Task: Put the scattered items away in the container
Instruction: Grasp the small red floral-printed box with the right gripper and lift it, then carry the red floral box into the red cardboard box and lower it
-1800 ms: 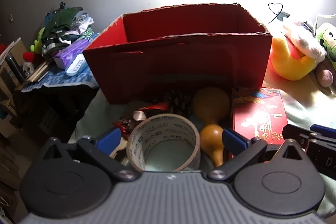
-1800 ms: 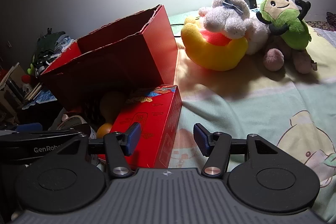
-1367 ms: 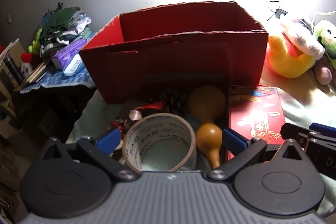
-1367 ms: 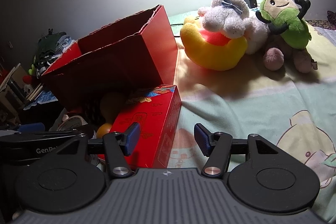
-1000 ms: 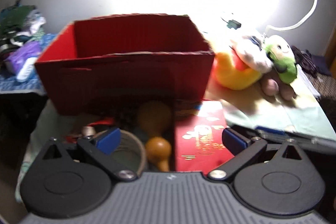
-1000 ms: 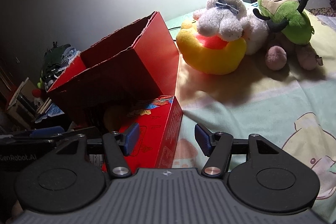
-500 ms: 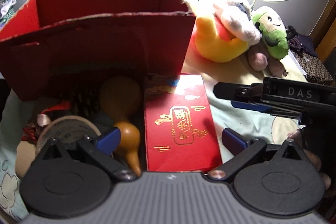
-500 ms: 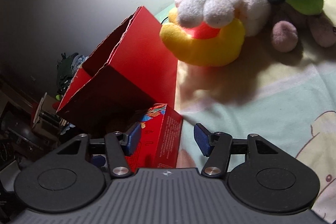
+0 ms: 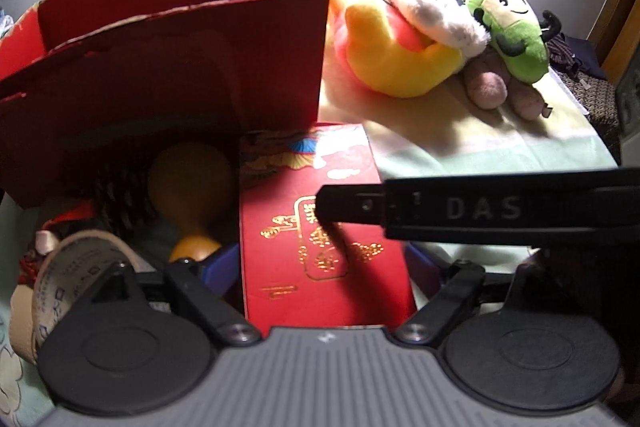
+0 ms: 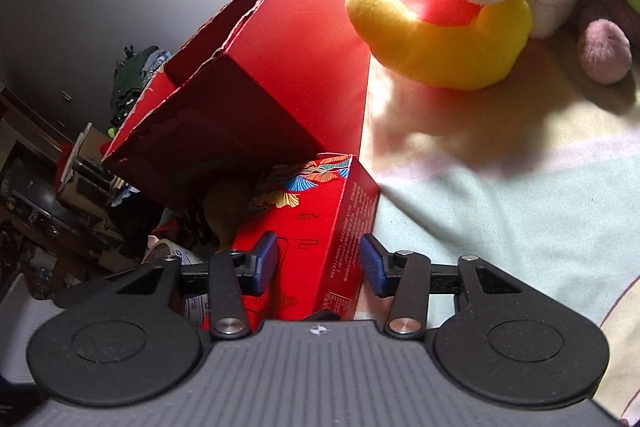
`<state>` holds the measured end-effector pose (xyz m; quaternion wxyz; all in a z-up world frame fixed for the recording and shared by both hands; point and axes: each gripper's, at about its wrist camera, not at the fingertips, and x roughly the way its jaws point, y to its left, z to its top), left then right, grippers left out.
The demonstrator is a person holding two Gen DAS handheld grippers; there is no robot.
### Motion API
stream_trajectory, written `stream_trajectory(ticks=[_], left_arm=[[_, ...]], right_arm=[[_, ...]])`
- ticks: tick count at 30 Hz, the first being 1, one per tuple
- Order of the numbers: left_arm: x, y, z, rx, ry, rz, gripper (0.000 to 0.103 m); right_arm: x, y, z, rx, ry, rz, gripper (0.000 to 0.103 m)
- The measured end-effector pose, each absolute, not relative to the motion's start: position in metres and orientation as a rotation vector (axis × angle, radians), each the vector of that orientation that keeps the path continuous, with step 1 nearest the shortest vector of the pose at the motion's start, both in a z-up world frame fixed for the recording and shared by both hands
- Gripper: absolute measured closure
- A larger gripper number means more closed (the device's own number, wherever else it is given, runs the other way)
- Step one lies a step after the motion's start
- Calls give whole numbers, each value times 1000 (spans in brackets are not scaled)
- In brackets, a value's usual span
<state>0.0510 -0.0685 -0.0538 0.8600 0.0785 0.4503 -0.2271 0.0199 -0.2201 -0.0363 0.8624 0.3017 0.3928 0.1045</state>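
Note:
A flat red gift box [image 9: 320, 227] with gold lettering lies on the bedsheet in front of the open red cardboard container [image 9: 180, 39]. My left gripper [image 9: 320, 263] is open, one blue pad on each long side of the gift box's near end. My right gripper [image 10: 318, 263] is also open and straddles the right edge of the gift box [image 10: 320, 227]. Its black body [image 9: 480, 207] crosses above the gift box in the left wrist view. A yellow gourd [image 9: 188, 179], a pine cone [image 9: 120, 195] and a roll of tape [image 9: 72, 267] lie left of the gift box.
Plush toys lie behind and to the right: a yellow and white one [image 9: 404, 39] and a green one [image 9: 516, 27]. The container [image 10: 280, 75] stands tilted against the items. Pale green sheet [image 10: 520, 227] spreads to the right. Clutter [image 10: 80, 179] fills the far left.
My left gripper swung right from the tape roll and now sits astride the gift box. My right gripper came down and left over the box's right edge. Both stayed open.

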Motion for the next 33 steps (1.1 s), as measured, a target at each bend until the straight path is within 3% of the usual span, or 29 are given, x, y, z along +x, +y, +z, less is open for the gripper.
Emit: stream_trajectory(ticks=[11, 19, 27, 33], left_arm=[[31, -90, -45, 151, 895, -601, 19], [21, -111, 5, 165, 746, -685, 20], [54, -90, 83, 182, 589, -604, 20], [118, -54, 105, 214, 591, -481, 20]], right_arm=[[-15, -237, -12, 543, 765, 136, 60], [-30, -243, 54, 437, 614, 70, 59], [22, -213, 120, 335, 494, 149, 59], [93, -188, 132, 313, 534, 237, 59]])
